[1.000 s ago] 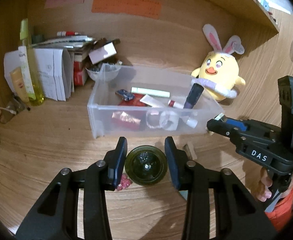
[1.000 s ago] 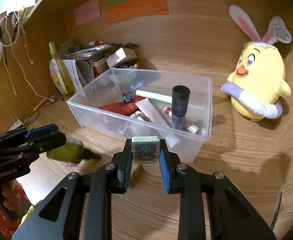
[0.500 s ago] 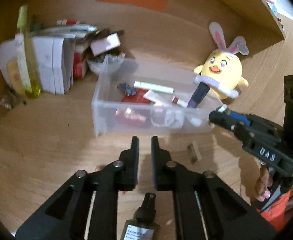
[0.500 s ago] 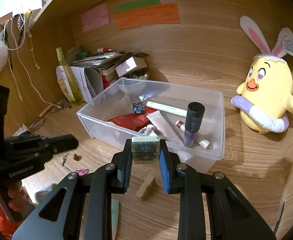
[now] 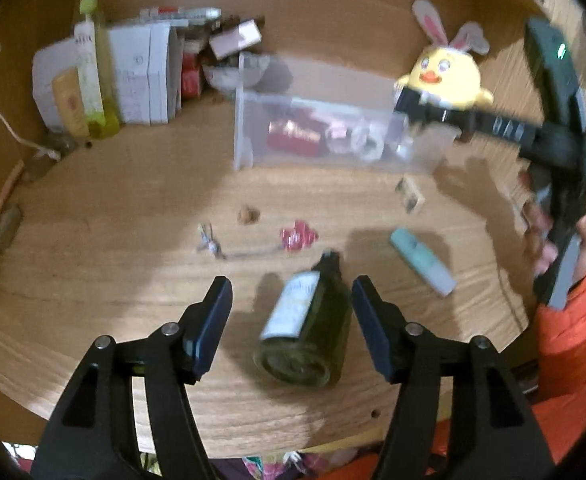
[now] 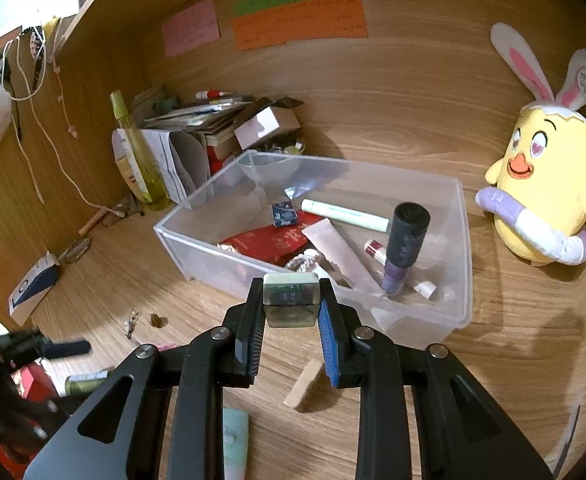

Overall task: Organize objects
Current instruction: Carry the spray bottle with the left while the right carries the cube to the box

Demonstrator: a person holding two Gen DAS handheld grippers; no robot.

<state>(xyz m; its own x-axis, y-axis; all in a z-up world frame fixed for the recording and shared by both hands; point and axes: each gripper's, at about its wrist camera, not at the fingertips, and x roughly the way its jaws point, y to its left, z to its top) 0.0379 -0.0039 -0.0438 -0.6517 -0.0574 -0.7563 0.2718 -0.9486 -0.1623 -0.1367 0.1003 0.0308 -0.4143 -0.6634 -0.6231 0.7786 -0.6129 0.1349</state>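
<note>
The left gripper (image 5: 291,312) hung over the wooden desk (image 5: 113,280) with its jaws spread and opening wider. A dark green bottle (image 5: 307,332) lay on its side on the desk between the fingers, cap pointing away from the camera; neither pad pressed on it, and a clear gap showed on both sides.

The right gripper (image 6: 291,300) was clamped on a small pale rectangular case (image 6: 291,300) (translucent, with something dark showing through its end face), both pads flat against its sides. It held the case up at the near wall of the clear plastic bin (image 6: 463,240); whether the case touched that wall I could not tell. Inside the bin lay a red packet (image 6: 269,242), a white tube (image 6: 345,214) and a dark-capped purple bottle (image 6: 403,248) leaning on end.

On the desk near the bin lay a mint-green tube (image 5: 421,260), a small wooden block (image 6: 305,382) and a red foil scrap (image 5: 297,235). A yellow plush chick (image 6: 545,196) stood to the right of the bin.
</note>
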